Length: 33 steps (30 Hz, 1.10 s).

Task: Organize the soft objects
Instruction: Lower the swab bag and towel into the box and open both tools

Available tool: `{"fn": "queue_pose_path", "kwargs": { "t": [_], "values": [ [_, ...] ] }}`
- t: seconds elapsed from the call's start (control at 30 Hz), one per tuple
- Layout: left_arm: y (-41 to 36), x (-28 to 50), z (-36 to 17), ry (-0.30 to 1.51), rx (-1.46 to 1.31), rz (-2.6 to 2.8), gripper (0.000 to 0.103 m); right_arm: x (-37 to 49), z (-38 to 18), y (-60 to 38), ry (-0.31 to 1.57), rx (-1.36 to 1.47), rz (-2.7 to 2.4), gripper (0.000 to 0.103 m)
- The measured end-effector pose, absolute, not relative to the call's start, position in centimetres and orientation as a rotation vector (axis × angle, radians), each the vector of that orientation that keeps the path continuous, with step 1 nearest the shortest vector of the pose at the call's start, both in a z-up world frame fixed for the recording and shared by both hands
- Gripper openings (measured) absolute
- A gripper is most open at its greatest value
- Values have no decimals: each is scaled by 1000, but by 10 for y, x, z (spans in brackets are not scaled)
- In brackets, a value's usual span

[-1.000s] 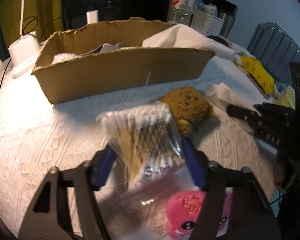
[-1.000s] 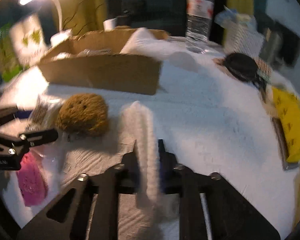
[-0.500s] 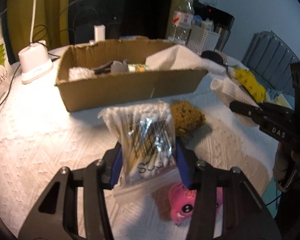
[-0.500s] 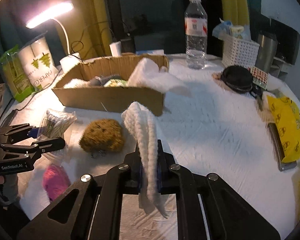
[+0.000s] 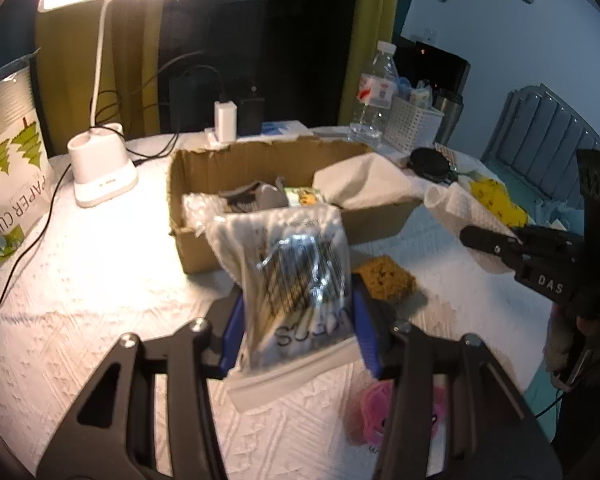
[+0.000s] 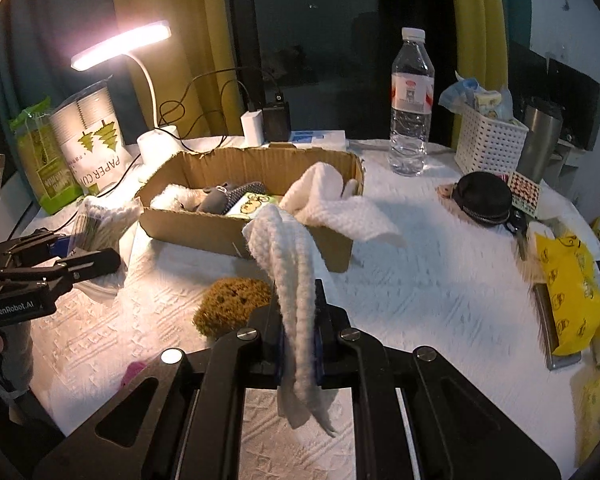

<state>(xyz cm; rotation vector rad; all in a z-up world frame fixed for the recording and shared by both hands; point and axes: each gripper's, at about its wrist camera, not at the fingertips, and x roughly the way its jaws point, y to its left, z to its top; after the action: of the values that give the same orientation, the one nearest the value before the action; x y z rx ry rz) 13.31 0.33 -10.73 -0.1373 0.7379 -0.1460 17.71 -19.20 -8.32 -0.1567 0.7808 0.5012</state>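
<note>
My left gripper point(image 5: 298, 320) is shut on a clear bag of cotton swabs point(image 5: 292, 272), held up off the table in front of the cardboard box point(image 5: 268, 160). In the right wrist view, my right gripper point(image 6: 298, 320) is shut on a white knitted cloth point(image 6: 288, 264) that droops below the pads. The box point(image 6: 236, 236) holds a white towel point(image 6: 328, 196), a grey item and a small packet. A brown sponge point(image 6: 232, 304) lies on the white tablecloth near the box, also in the left wrist view as the sponge point(image 5: 384, 280). A pink plush toy point(image 5: 380, 408) lies under the left gripper.
A lit desk lamp point(image 5: 100, 164) and a paper-cup pack point(image 6: 88, 132) stand at the left. A water bottle point(image 6: 412, 104), a white basket point(image 6: 488, 136), a black pouch point(image 6: 484, 196) and a yellow packet point(image 6: 568, 288) occupy the back right. Cables trail behind the box.
Both grippers have risen from the table with their loads. The swab bag left the tablecloth and the pink toy shows below it; the white cloth now hangs clear above the sponge.
</note>
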Motion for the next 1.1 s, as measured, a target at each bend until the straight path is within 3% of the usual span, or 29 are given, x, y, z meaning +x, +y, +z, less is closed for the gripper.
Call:
{"fn": "queue_pose_path", "kwargs": {
  "t": [1.1],
  "values": [
    [41,193,-61,594,-94,-102,49,249,-55,-165,731,-209,485,12]
  ]
}}
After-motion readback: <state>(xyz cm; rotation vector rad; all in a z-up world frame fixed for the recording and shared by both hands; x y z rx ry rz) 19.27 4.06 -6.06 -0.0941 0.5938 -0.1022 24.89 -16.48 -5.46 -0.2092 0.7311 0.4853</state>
